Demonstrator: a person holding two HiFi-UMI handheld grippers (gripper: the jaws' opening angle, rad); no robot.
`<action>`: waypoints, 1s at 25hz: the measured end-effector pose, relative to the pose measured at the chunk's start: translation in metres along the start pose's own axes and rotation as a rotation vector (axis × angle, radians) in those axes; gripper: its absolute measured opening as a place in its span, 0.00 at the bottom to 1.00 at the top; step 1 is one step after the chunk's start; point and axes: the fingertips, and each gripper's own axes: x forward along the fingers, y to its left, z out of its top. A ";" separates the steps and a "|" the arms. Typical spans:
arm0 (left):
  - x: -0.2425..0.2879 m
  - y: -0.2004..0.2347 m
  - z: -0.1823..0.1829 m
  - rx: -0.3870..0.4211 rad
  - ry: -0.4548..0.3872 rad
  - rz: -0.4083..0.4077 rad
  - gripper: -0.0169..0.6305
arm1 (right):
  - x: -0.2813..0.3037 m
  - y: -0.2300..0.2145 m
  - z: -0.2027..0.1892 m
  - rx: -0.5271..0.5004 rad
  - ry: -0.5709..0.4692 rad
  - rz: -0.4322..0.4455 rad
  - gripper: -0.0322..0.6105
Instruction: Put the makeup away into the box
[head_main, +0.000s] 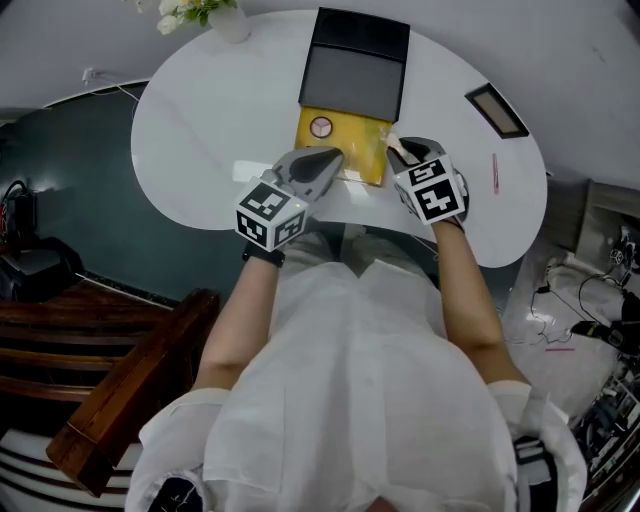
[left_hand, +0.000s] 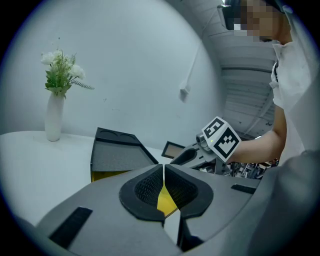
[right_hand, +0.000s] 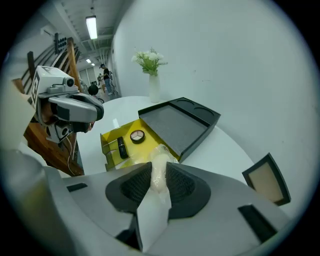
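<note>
Yellow box (head_main: 345, 135) mid white tabletop (head_main: 200, 150) in head view, dark lid (head_main: 355, 75) flipped open behind it, round compact (head_main: 321, 127) already inside. Left gripper (head_main: 333, 160) at the box's near edge. Right gripper (head_main: 397, 148) just beside the box's right corner, something pale at the tip. Off to the right on the tabletop: pink stick (head_main: 494, 172) and dark-framed panel (head_main: 497, 110), both well apart from the box, not yet stowed.

Left gripper view: jaws together, nothing between them, only the box's yellow past the tips. Aimed across the box toward the lid. Vase (left_hand: 54, 117) of white flowers far back.

Right gripper view: jaws part-way closed, clamped on a pale wrapped item (right_hand: 159, 167), clear wrap bulging past the tips. Ahead and below, the open box with the compact and a black tube (right_hand: 121, 148) lying in it.

Step in hand, by the look of it: carrying the wrapped item to the box. Next move probably calls for getting over a bare patch of the yellow floor, clear of compact and tube, lowering, then spreading the jaws. After that, likely back for the pink stick.
</note>
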 end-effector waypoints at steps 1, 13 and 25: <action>-0.003 0.003 0.000 -0.002 -0.001 0.005 0.06 | 0.005 0.004 0.005 -0.007 -0.001 0.010 0.19; -0.036 0.030 -0.004 -0.029 -0.004 0.056 0.06 | 0.060 0.043 0.015 -0.119 0.101 0.091 0.19; -0.041 0.041 -0.004 -0.036 0.002 0.056 0.06 | 0.073 0.054 0.015 -0.174 0.117 0.125 0.28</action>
